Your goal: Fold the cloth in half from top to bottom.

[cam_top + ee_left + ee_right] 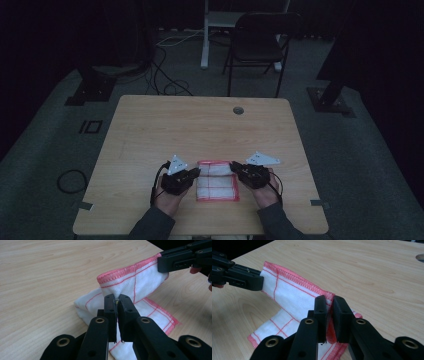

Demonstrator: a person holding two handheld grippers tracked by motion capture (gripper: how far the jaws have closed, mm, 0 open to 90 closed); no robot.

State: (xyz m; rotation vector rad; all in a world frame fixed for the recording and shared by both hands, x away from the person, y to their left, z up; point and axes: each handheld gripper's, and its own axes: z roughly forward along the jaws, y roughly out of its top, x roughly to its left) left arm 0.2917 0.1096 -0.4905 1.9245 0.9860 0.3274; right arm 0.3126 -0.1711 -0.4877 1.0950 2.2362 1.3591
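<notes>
High view: cloth (217,181) near the worktop's (200,125) near edge, between left gripper (196,173) and right gripper (235,167), far corners pinched, probably for folding; dim, fold unclear. Left gripper view: jaws pressed on the red-stitched hem, corner hidden between them. Right gripper view: same pinch on the opposite corner, cloth's near end cut off.
</notes>
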